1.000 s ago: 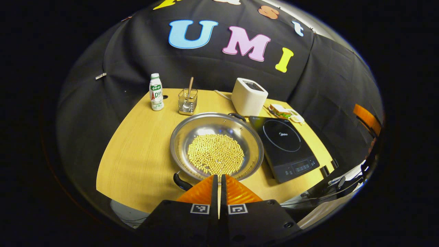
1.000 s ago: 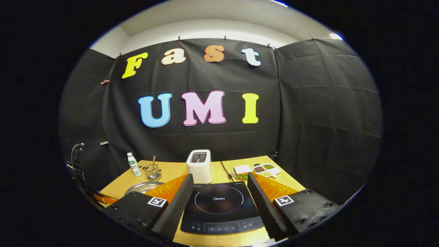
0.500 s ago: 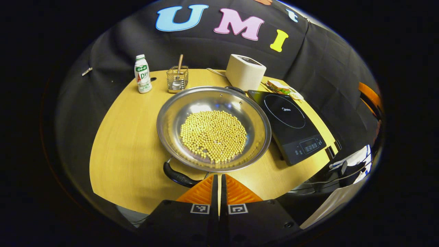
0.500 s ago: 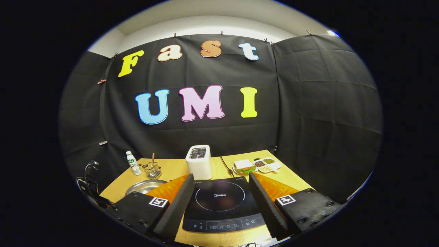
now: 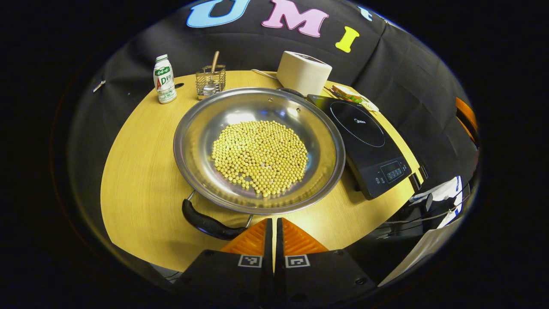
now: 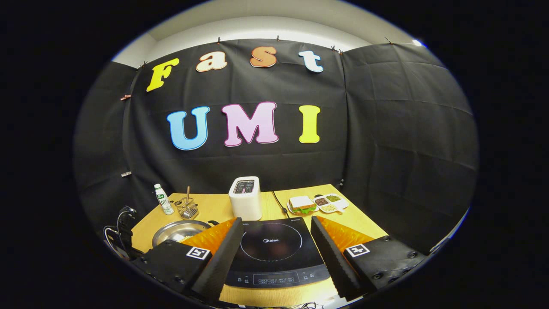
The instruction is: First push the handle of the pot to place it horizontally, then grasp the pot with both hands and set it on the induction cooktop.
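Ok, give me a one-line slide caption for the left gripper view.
Shut orange left gripper near the black handle of a steel pot of yellow beans, beside a black induction cooktop.

one pot (image 5: 193,128), one cooktop (image 5: 364,141), one toaster (image 5: 302,71), one bottle (image 5: 164,84)

Right gripper (image 6: 274,253): hovering with jaws spread wide, framing the induction cooktop (image 6: 274,253).
Toaster (image 6: 245,198): sitting just behind the cooktop.
Pot (image 6: 178,232): lying left of the cooktop.
Sandwich plate (image 6: 302,204): resting behind the cooktop, rightward.
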The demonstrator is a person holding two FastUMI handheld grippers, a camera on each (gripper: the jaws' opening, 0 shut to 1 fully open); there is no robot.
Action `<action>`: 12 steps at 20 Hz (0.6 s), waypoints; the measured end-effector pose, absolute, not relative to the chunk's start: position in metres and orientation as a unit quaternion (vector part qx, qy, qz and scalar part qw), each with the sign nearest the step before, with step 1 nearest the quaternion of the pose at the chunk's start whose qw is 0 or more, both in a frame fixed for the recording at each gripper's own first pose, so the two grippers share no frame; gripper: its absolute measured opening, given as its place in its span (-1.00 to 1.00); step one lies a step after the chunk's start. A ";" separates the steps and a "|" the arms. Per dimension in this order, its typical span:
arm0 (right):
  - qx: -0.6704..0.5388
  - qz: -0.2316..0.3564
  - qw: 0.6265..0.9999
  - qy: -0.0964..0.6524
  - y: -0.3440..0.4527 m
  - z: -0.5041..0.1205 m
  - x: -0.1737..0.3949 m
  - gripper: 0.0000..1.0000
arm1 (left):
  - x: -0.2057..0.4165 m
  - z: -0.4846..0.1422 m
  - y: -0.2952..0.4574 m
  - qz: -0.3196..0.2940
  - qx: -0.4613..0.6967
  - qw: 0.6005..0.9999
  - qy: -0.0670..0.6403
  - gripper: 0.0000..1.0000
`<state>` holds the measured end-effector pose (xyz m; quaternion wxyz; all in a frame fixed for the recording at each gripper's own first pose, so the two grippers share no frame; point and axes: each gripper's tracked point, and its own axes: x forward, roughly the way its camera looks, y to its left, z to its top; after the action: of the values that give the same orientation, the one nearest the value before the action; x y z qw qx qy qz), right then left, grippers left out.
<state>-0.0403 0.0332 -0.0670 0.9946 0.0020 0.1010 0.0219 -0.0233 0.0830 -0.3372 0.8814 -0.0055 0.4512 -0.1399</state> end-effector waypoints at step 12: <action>-0.004 0.035 0.993 0.112 0.040 -0.076 -0.034 0.97 | -0.004 -0.339 0.103 -0.115 -0.011 0.878 0.464 -0.90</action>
<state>-0.0335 0.0405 -0.0759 0.9931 -0.0038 0.1121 0.0350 -0.0036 0.1028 -0.3394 0.8785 -0.0110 0.4635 -0.1151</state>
